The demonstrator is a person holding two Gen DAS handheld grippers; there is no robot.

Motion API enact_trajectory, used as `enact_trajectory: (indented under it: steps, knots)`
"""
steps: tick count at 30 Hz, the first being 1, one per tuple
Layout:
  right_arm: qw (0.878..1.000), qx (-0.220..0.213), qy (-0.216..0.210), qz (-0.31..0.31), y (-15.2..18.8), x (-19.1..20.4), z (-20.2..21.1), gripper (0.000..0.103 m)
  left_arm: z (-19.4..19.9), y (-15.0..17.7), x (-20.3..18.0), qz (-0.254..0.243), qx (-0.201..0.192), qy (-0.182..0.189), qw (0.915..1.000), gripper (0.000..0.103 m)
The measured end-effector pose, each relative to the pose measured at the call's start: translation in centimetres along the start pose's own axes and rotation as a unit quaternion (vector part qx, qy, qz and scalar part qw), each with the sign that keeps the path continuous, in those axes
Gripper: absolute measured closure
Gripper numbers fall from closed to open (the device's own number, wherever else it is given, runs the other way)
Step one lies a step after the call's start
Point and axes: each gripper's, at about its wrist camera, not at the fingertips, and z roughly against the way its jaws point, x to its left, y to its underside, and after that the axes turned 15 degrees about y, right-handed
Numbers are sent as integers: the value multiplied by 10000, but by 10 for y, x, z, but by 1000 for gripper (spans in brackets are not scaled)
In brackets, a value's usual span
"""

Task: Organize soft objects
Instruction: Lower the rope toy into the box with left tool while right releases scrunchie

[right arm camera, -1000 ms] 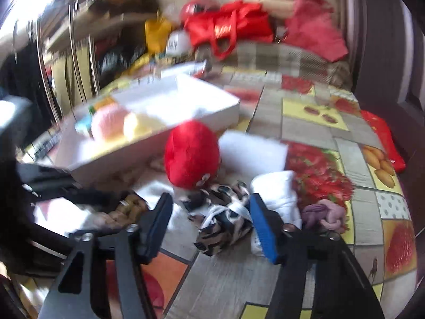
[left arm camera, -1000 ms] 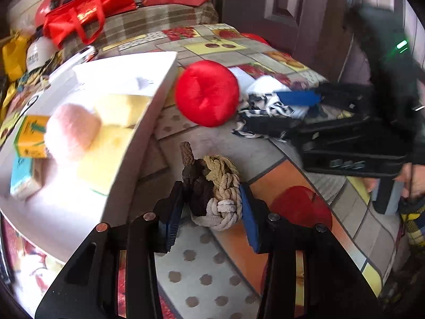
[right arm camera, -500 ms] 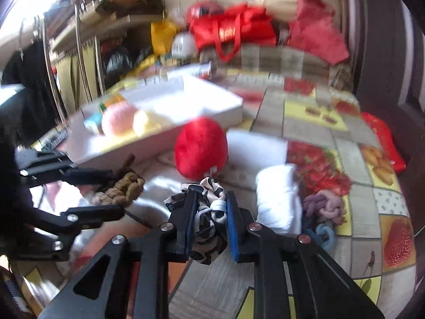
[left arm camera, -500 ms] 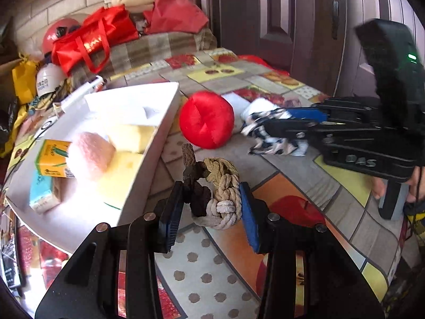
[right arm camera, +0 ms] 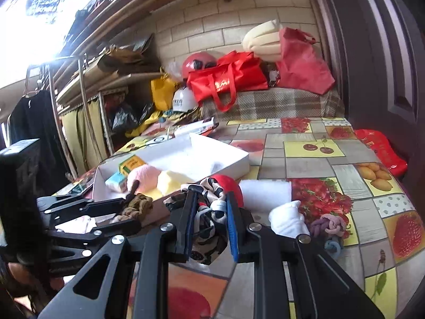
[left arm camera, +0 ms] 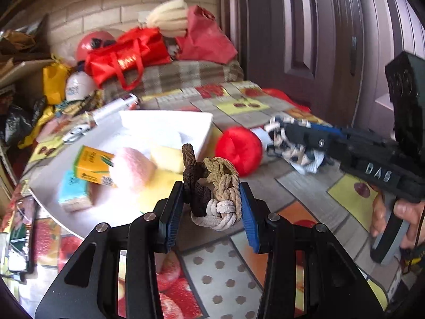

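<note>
Braided rope knot [left arm camera: 215,191]: brown, tan and cream cord, clamped between the pads of the left gripper [left arm camera: 211,207], carried clear of the fruit-print tablecloth [left arm camera: 305,186] just beside the near rim of the white tray [left arm camera: 204,130].

Left wrist view. Tray holds a pink plush ball [left arm camera: 130,168], yellow sponge blocks [left arm camera: 166,156], a yellow-green carton [left arm camera: 93,164] and a pale blue packet [left arm camera: 71,188]. Red plush cushion [left arm camera: 239,150] lies on the cloth beside the tray. Right gripper [left arm camera: 289,135] enters from the right, a hand [left arm camera: 401,212] on its grip.

Right wrist view. Right gripper [right arm camera: 211,220] stands narrow, closed on an animal-print fabric piece [right arm camera: 207,228], which hangs off the cloth. White rolled cloth [right arm camera: 288,219], purple-pink braided knot [right arm camera: 329,224] and white foam pad [right arm camera: 265,191] remain outside the tray [right arm camera: 239,159].

Handling note, as judgement: carry each piece over the rim before opening; aim for the bare far half, so the settled items are not nudged; keep the two grippers apart over the tray.
</note>
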Motion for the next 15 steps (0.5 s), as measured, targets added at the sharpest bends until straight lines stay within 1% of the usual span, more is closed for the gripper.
enact_trajectory:
  steps: [2, 6, 8, 12, 15]
  knots:
    - [10000, -31, 46, -15, 1, 5, -3, 83, 4, 0, 6, 23, -129, -152, 9998, 62]
    - [9996, -237, 132, -75, -3, 12, -3, 83, 10, -1, 22, 70, -274, -437, 9986, 62]
    - [9996, -250, 147, -58, -4, 15, -6, 83, 13, -2, 30, 70, -349, -585, 9977, 62]
    - [9995, -284, 160, 23, -7, 25, -15, 83, 22, -2, 51, 156, -593, -891, 9941, 62]
    - [9990, -393, 190, 133, -9, 35, -20, 82, 26, -2, 72, 357, -710, -1079, 9910, 62]
